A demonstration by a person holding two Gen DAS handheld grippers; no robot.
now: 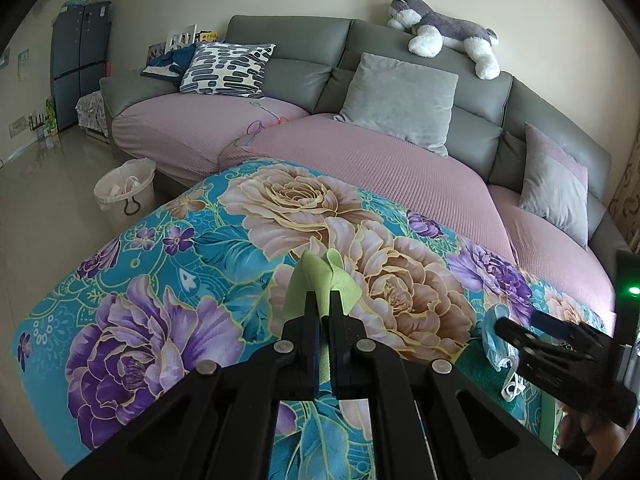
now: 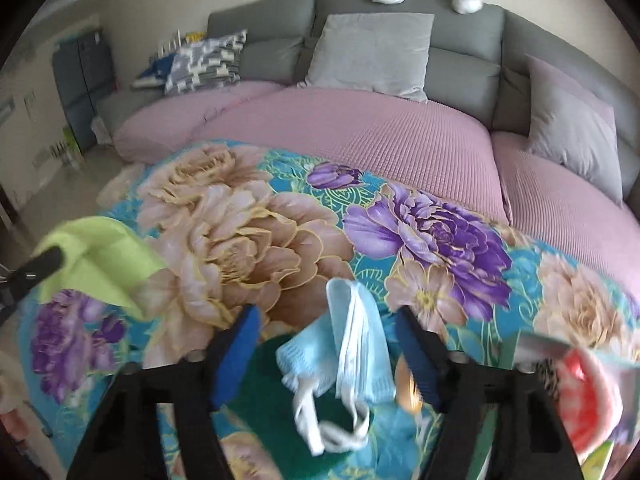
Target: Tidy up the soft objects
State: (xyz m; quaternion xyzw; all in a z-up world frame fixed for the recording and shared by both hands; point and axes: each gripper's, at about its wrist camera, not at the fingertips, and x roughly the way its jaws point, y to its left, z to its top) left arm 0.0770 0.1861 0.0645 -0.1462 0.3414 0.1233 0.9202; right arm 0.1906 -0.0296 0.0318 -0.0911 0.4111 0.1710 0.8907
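Soft, even daylight fills both views, with weak shadows. The left view is sharp; the right is motion-blurred. Fisheye bends edges, with dark corners.

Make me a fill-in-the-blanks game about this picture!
1. The left gripper pinches a ____ cloth.
2. A plush ____ lies on top of the sofa back.
3. The face mask between the right gripper's open jaws is light ____.

Missing words: green; husky dog; blue
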